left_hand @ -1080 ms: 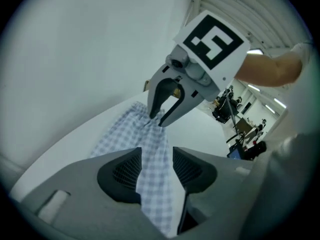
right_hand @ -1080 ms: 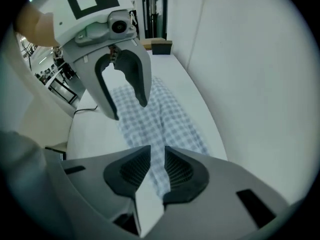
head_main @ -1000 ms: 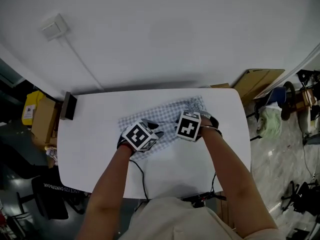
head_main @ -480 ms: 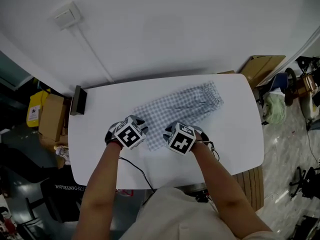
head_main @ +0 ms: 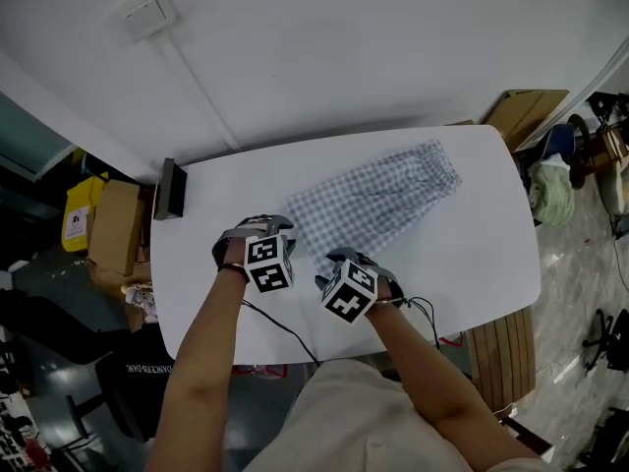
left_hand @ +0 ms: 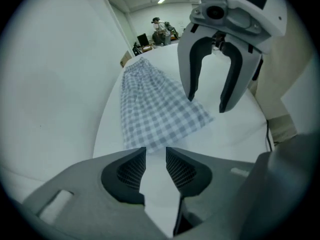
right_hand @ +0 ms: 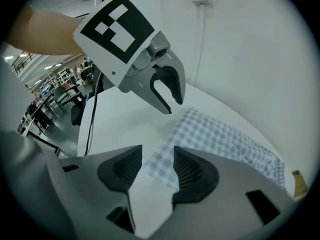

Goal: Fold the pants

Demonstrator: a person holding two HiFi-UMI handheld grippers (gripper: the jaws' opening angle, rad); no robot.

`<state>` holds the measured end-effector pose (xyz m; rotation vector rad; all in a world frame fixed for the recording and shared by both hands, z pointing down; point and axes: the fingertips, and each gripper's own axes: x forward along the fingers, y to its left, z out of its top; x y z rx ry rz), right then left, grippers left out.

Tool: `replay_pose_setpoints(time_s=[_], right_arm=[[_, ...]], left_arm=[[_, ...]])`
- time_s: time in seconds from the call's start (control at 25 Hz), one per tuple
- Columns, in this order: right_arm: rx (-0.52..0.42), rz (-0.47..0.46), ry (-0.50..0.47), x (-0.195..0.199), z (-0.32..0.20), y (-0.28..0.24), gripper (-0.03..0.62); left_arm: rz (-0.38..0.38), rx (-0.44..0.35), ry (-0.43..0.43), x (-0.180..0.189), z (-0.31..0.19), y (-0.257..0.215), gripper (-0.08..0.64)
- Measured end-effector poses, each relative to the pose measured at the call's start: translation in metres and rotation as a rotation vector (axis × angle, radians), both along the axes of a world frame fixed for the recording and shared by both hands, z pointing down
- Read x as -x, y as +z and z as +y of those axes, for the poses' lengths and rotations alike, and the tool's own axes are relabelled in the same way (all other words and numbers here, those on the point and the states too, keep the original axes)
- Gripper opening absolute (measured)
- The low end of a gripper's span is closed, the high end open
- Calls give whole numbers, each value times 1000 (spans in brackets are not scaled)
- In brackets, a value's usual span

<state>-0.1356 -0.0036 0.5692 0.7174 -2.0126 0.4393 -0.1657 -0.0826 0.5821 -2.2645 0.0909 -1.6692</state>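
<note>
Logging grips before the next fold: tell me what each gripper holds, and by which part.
Nothing is held. The right gripper has just opened above the pants' near corner; the left gripper, also just opening, has only table between its fingers.

The left forearm (head_main: 208, 347) and right forearm (head_main: 423, 362), both bare, reach forward side by side, and each hand points its gripper steeply down. The left gripper (head_main: 254, 230) has its jaws a little apart; they have just opened slightly, with nothing between them. The right gripper (head_main: 346, 259), just beside it and slightly nearer the body, has jaws that have just opened wide and clamp nothing.
</note>
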Motion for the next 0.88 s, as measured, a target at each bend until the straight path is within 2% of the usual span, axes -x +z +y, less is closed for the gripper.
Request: replay_pose_setpoints(time_s=[0.36, 0.64, 0.88], right_arm=[[-6, 69, 135, 6, -3, 28, 207], [5, 125, 158, 8, -12, 42, 207], [16, 165, 139, 9, -11, 58, 207]], left_arm=[[-52, 16, 169, -3, -6, 25, 153], [-164, -76, 374, 4, -24, 47, 153], [-202, -131, 448, 0, -36, 60, 153]])
